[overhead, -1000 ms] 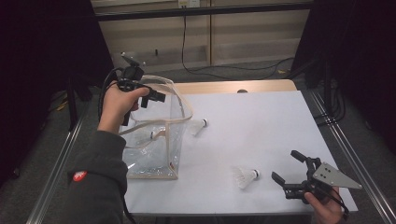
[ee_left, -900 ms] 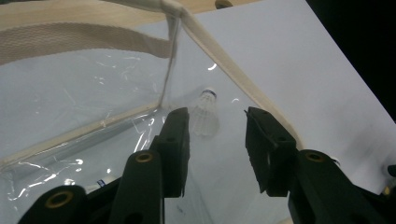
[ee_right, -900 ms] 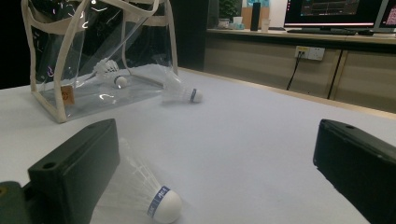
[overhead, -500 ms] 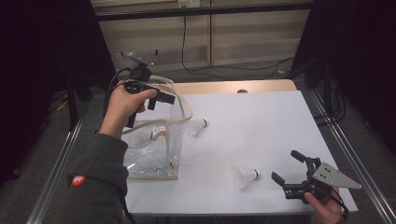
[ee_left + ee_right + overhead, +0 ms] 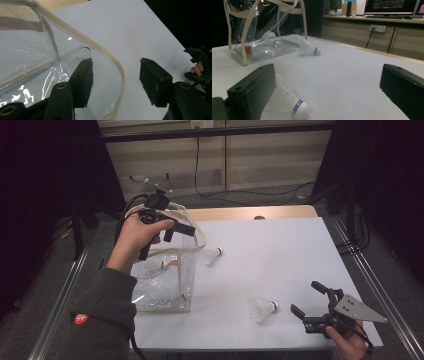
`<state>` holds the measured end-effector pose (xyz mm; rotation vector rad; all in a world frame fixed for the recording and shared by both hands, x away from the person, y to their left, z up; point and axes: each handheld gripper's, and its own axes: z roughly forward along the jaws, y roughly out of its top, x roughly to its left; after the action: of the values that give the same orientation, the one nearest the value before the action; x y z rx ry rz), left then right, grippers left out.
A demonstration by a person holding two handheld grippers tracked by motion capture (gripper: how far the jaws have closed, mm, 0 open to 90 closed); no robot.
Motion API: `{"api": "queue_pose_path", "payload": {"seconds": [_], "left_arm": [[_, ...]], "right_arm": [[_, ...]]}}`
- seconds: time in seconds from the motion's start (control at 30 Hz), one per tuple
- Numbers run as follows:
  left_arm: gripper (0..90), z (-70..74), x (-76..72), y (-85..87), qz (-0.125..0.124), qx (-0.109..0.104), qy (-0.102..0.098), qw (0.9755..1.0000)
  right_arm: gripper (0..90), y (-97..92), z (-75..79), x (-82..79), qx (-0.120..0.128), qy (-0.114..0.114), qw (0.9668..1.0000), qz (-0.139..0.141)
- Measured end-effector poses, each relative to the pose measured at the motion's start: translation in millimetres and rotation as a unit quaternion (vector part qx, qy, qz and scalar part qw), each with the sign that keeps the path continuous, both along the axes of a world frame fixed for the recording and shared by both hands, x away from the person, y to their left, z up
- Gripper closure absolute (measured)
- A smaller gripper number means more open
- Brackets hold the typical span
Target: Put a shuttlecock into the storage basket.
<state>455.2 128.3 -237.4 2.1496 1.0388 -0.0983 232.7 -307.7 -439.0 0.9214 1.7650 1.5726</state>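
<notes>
On bag (image 5: 165,285) corner, small orange tag — unreadable; left gripper (image 5: 172,227) jaws just opening, right gripper (image 5: 310,302) jaws wide — both empty.

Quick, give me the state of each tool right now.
Left tool: open, jaws just been opening, nothing pinched; the bag's strap runs between them, above the clear bag.
Right tool: open, empty, beside a shuttlecock.
</notes>
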Motion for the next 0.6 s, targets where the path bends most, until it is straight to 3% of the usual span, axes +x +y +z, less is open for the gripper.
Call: {"api": "queue_pose_path", "payload": {"seconds": [0.2, 0.6], "left_arm": [[40.2, -1.1, -3.8, -7.5, -0.016, -0.002, 0.003, 0.9999], [33.4, -0.2, -17.9, -29.6, -0.047, -0.011, -0.008, 0.9988]], "right_arm": [[0.3, -0.1, 0.2, 0.0, -0.001, -0.002, 1.0, 0.0], [0.3, 0.1, 0.2, -0.1, -0.001, -0.001, 1.0, 0.0]]}}
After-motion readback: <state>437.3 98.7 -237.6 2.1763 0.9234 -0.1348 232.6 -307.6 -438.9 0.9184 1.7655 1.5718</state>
